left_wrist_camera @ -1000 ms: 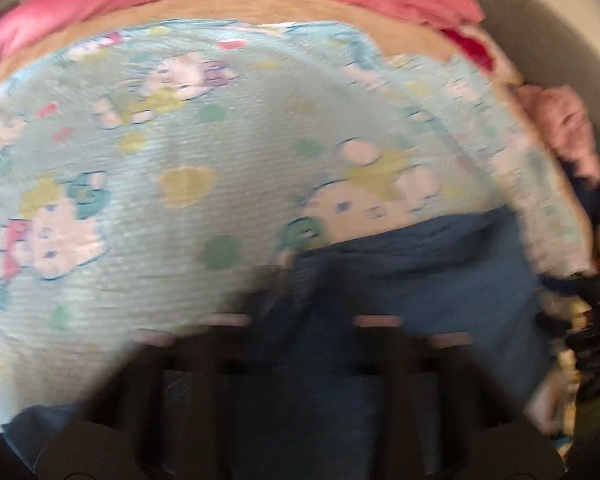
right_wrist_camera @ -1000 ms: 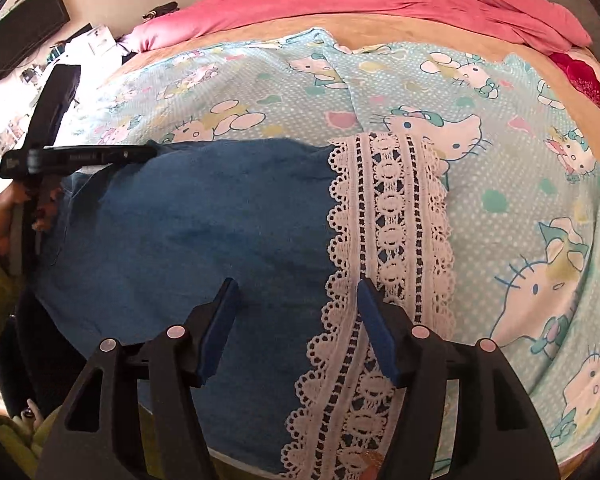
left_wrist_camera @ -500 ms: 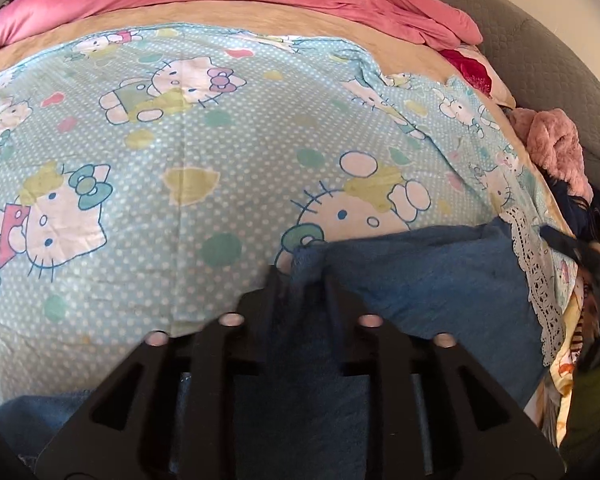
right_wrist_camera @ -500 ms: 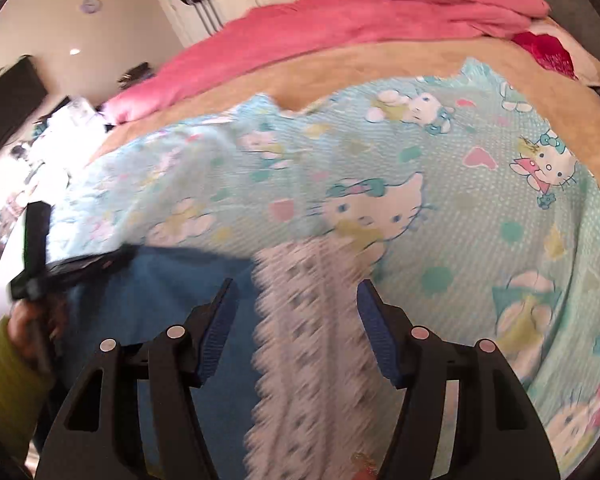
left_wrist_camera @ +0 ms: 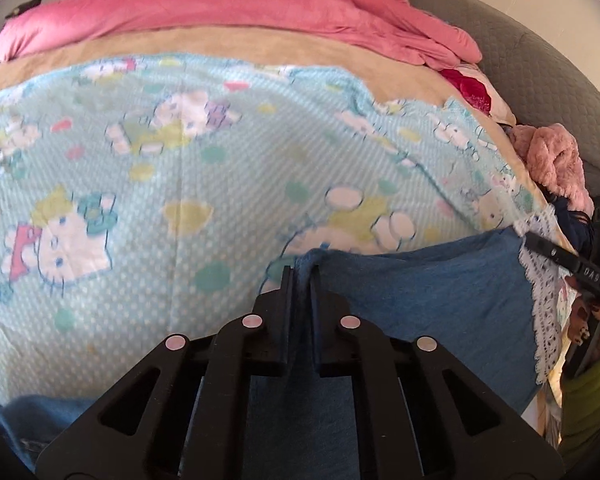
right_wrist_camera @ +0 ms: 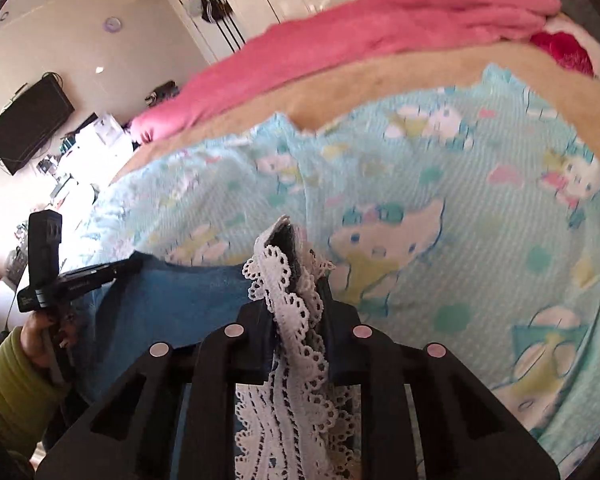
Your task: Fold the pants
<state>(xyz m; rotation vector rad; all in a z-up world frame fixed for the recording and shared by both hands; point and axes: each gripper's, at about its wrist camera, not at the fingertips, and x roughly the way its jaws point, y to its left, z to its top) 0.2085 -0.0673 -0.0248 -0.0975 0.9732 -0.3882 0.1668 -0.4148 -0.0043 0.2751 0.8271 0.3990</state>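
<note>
Blue denim pants (left_wrist_camera: pixel 428 280) lie at the near edge of a bed, on a light blue cartoon-cat blanket (left_wrist_camera: pixel 180 184). The left gripper (left_wrist_camera: pixel 301 276) has its jaws clamped tight on a bunched fold of the denim. The right gripper (right_wrist_camera: pixel 296 276) is closing its jaws on the white lace trim (right_wrist_camera: pixel 296 320) of the pants (lace bunched between them). A pink duvet (left_wrist_camera: pixel 240 12) lies along the far side.
</note>
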